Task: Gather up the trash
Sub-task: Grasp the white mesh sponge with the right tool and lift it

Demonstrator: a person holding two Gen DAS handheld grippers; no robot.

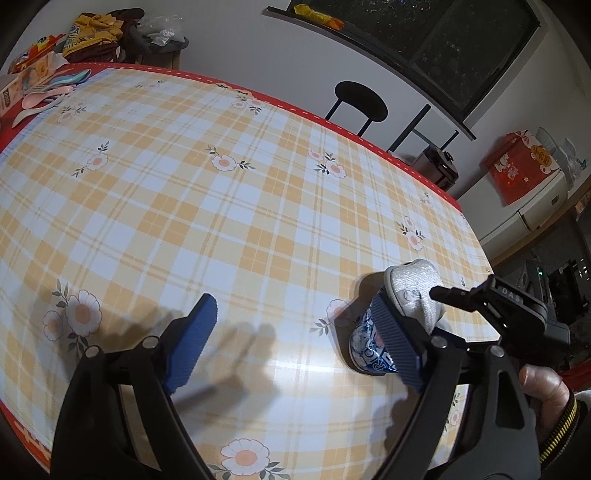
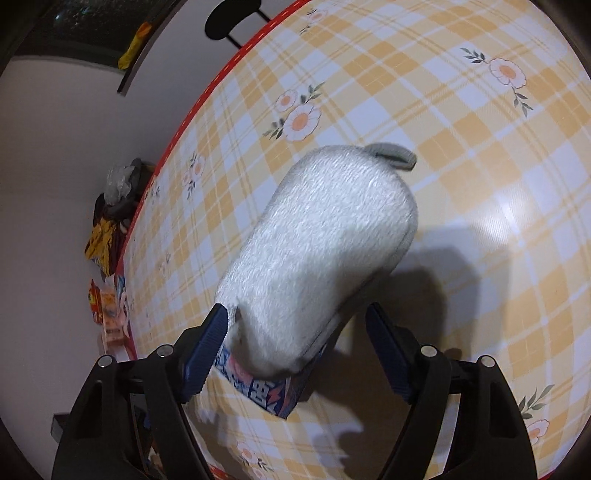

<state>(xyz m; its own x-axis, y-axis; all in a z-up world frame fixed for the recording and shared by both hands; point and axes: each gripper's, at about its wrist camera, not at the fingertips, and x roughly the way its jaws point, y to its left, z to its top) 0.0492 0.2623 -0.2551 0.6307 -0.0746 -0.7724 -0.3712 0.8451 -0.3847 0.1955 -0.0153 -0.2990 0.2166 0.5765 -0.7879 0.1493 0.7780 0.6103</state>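
A grey-white sock (image 2: 317,254) lies on the checked tablecloth (image 2: 461,155), over a blue-and-white crumpled wrapper (image 2: 266,391). In the left wrist view the sock (image 1: 413,291) and the wrapper (image 1: 365,347) sit at the table's right edge. My right gripper (image 2: 299,350) is open, its blue fingers (image 2: 210,350) on either side of the sock's near end. My left gripper (image 1: 295,343) is open and empty over the cloth, its right finger (image 1: 395,347) in front of the wrapper. The right gripper's body (image 1: 517,306) shows just right of the sock.
Pink and blue spoons (image 1: 48,92), boxes and snack packs (image 1: 33,55) lie at the table's far left corner. A stool with piled bags (image 1: 110,33) stands behind it. A black stool (image 1: 360,101) stands past the far edge. A red box (image 1: 521,166) sits on a white cabinet to the right.
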